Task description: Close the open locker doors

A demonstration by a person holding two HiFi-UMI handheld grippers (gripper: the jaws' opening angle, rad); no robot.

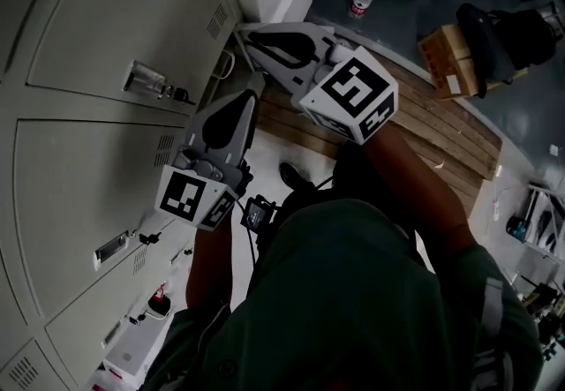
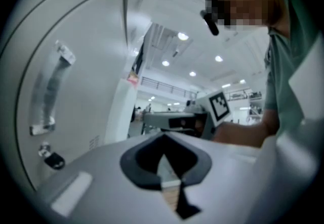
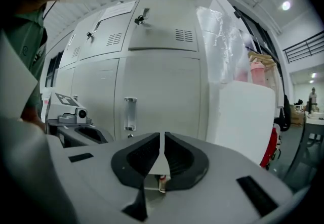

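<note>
The locker doors (image 1: 106,18) fill the left of my downward view, and every one I can see from here lies flush in its frame. The nearest has a clear handle (image 1: 146,78) with a key (image 1: 181,95) hanging in the lock just beside it. I cannot pick out a door standing open. A dark strip at the far left of the right gripper view may be one, but it is too narrow to tell. My left gripper (image 1: 256,80) lies about level along the cabinet front, close to it but not touching that I can see. Its jaws are together at the tips with nothing between them. I reckon I carry it that way so the blunt closed nose can shove a door panel rather than catch on an edge. My right gripper (image 1: 245,32) reaches a little farther ahead, near the cabinet's end corner. Its jaws are all but together, only a thin slit left, and they are empty too, I'd say for the same reason: pushing, not grasping. To the right, under my right arm, a wooden pallet (image 1: 441,129) lies on the floor, well clear of both tools
</note>
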